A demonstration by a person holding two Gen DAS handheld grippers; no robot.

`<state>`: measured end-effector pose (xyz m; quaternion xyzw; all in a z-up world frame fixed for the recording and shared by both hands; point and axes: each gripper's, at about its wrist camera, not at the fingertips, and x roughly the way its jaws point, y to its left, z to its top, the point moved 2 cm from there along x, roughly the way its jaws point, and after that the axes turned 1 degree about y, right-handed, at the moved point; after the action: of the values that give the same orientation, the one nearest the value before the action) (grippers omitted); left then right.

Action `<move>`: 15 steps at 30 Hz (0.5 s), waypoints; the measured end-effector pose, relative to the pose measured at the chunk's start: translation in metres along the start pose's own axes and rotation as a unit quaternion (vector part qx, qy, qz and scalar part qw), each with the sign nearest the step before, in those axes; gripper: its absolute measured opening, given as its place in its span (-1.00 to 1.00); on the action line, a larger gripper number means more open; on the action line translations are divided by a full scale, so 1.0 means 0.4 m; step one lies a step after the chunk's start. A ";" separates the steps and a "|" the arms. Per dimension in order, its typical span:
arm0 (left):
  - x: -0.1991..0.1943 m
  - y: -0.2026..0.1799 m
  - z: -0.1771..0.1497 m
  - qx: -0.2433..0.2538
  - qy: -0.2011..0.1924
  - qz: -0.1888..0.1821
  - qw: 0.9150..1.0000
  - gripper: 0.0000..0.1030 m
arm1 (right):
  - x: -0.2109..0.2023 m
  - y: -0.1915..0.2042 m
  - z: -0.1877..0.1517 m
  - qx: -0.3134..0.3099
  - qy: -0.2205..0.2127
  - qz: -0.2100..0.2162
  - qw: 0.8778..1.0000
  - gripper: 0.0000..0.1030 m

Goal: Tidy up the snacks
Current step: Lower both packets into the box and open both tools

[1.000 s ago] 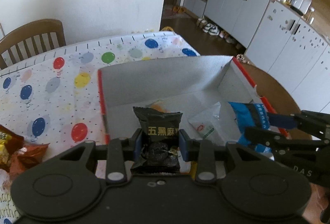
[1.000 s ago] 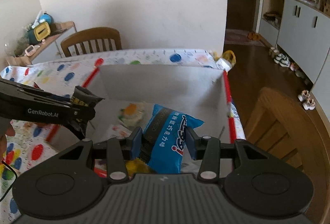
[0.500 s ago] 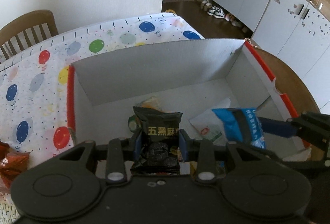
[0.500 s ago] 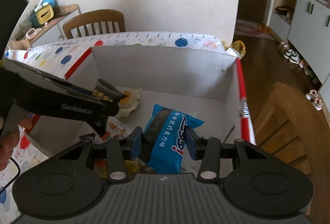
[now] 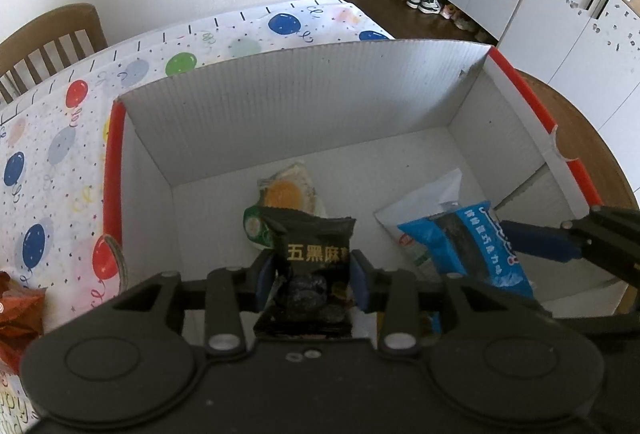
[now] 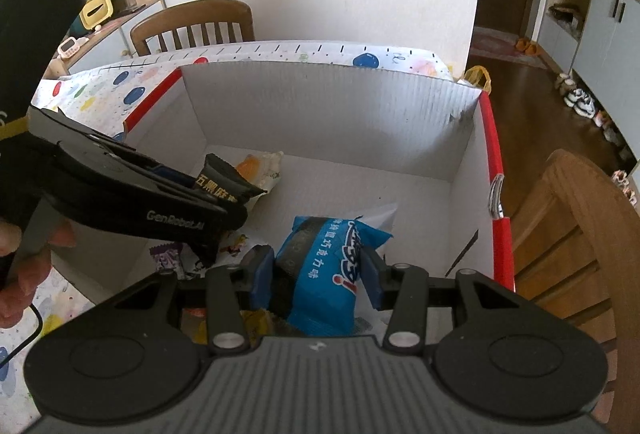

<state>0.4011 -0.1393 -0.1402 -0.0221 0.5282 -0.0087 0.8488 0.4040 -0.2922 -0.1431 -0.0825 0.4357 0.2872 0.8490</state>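
Observation:
My left gripper (image 5: 311,276) is shut on a black snack packet (image 5: 310,254) and holds it over the near part of a white cardboard box (image 5: 304,106) with red-edged rims. My right gripper (image 6: 316,274) is shut on a blue snack packet (image 6: 324,274), also held inside the box (image 6: 332,114). The blue packet shows at the right in the left wrist view (image 5: 468,246); the black packet and left gripper (image 6: 224,202) show at the left in the right wrist view. An orange-and-white packet (image 5: 288,192) and a white packet (image 5: 424,206) lie on the box floor.
The box stands on a table with a balloon-print cloth (image 5: 52,122). Red-orange snack bags (image 5: 16,314) lie on the cloth to the left of the box. A wooden chair (image 6: 196,22) stands behind the table, another wooden chair (image 6: 576,234) to the right.
Both grippers have moved forward and down into the box with their packets still held. The box walls now fill most of both views.

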 end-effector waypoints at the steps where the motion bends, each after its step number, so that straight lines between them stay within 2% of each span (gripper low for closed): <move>1: -0.001 -0.001 0.000 0.000 -0.001 0.003 1.000 -0.02 | -0.001 0.001 0.002 0.001 0.000 0.001 1.000 -0.01; 3: -0.006 -0.002 0.002 0.002 -0.011 0.013 1.000 0.27 | -0.007 0.000 0.002 0.003 0.000 0.004 1.000 0.10; 9: -0.040 -0.015 0.000 0.019 -0.036 0.017 0.999 0.51 | -0.026 -0.008 0.000 0.009 0.000 0.002 1.000 0.13; 13: -0.067 -0.004 -0.002 0.008 -0.049 0.016 0.999 0.58 | -0.050 -0.007 0.002 0.003 -0.014 0.000 1.000 0.41; 15: -0.083 0.005 -0.004 0.000 -0.056 0.015 0.998 0.59 | -0.065 -0.003 0.003 0.001 -0.018 0.000 1.000 0.43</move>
<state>0.3849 -0.1359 -0.1111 -0.0152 0.4802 0.0052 0.8770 0.3938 -0.3035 -0.1221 -0.0768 0.4203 0.2884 0.8569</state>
